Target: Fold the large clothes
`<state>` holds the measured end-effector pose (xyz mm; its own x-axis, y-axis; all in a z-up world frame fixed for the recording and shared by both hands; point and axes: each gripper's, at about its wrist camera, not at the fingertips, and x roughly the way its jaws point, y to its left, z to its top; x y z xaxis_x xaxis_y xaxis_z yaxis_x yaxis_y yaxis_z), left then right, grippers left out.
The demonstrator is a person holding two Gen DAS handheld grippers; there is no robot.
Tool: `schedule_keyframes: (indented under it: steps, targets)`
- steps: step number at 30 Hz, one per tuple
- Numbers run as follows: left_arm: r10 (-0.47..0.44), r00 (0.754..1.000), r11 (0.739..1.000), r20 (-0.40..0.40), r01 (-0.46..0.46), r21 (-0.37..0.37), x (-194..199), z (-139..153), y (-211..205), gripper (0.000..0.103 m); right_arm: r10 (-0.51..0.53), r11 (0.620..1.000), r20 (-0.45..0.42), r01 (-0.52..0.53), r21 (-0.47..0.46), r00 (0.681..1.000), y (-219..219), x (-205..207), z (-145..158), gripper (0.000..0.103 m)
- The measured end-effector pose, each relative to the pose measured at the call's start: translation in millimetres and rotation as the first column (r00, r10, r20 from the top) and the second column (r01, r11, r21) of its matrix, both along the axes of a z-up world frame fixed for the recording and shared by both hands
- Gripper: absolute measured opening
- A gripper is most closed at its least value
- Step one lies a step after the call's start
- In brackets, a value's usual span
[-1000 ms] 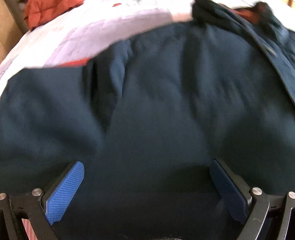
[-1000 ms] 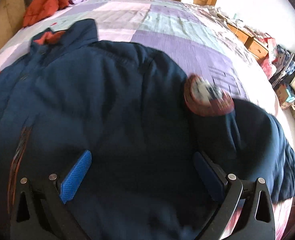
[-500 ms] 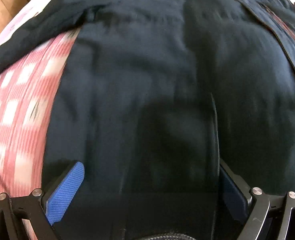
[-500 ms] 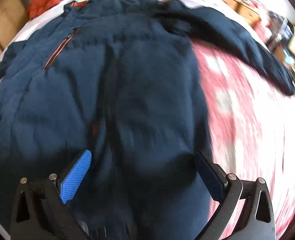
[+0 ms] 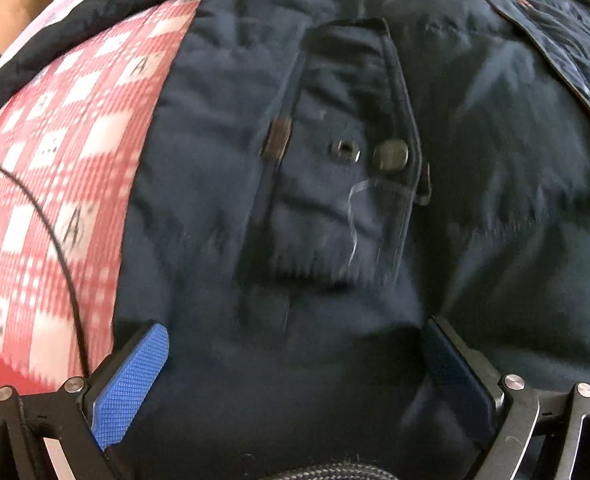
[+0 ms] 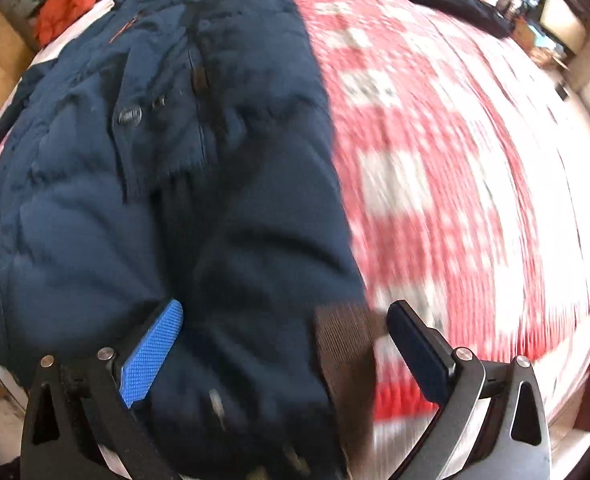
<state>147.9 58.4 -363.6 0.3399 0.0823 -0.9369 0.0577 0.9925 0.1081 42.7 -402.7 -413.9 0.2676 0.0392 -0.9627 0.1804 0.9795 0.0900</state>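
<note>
A large dark navy padded jacket (image 5: 375,240) lies spread on a bed; its snap-button pocket (image 5: 347,152) faces me in the left wrist view. My left gripper (image 5: 295,344) is open, just above the jacket's lower part, left of the front zip. In the right wrist view the jacket (image 6: 175,160) fills the left half. My right gripper (image 6: 285,320) is open over the jacket's right bottom corner, with the brown ribbed hem band (image 6: 343,344) between its fingers.
The bed has a red and white checked cover (image 6: 455,160), also shown in the left wrist view (image 5: 55,160). A thin black cable (image 5: 51,224) crosses it. An orange garment (image 6: 67,4) lies at the bed's head. Cluttered shelves (image 6: 535,0) stand at the right.
Both grippers have drawn back from the jacket's shoulders down to its lower hem. The views now show the pockets and the checked cover instead of the collar and purple quilt.
</note>
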Motion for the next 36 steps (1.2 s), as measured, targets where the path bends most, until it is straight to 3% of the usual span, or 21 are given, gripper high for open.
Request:
schedule_keyframes:
  steps: [6,10,15,22,26,28,31,36]
  targets:
    - [-0.001,1.0,1.0,-0.005,0.001,0.014,-18.3,2.3,9.5,0.103,0.021,0.998,-0.032,-0.023,-0.052,0.999,-4.7,-50.2,-1.7,0.103]
    - [0.015,1.0,0.999,-0.006,-0.015,0.031,-31.7,4.6,19.3,0.103,-0.02,0.999,-0.047,0.017,-0.046,0.999,-16.7,-78.6,-3.8,0.103]
    - [0.1,0.994,0.995,-0.032,-0.1,0.009,-35.4,1.5,47.7,0.103,-0.045,0.997,-0.051,0.042,-0.071,0.998,-33.6,-109.1,-2.7,0.103]
    - [0.138,0.99,0.988,-0.033,-0.136,0.071,-30.8,2.2,70.3,0.103,-0.052,0.995,-0.064,0.046,-0.094,0.997,-57.8,-111.0,6.9,0.103]
    - [0.174,0.984,0.976,-0.041,-0.167,0.138,-20.3,13.2,75.2,0.103,-0.047,0.993,-0.081,0.038,-0.109,0.996,-62.7,-75.4,10.7,0.103]
    - [0.142,0.99,0.978,0.021,-0.144,0.15,-6.0,33.8,64.2,0.103,-0.04,0.991,-0.07,0.031,-0.128,0.997,-67.2,-66.0,21.9,0.103]
    - [0.081,0.986,0.991,0.148,-0.095,0.091,34.8,73.3,32.6,0.103,-0.029,0.976,0.025,0.034,-0.213,0.999,-82.6,-33.0,60.6,0.103]
    - [-0.045,0.955,0.998,0.295,0.052,-0.018,138.7,115.3,-60.8,0.103,-0.083,0.961,0.208,0.134,-0.243,0.975,-137.3,25.8,128.8,0.103]
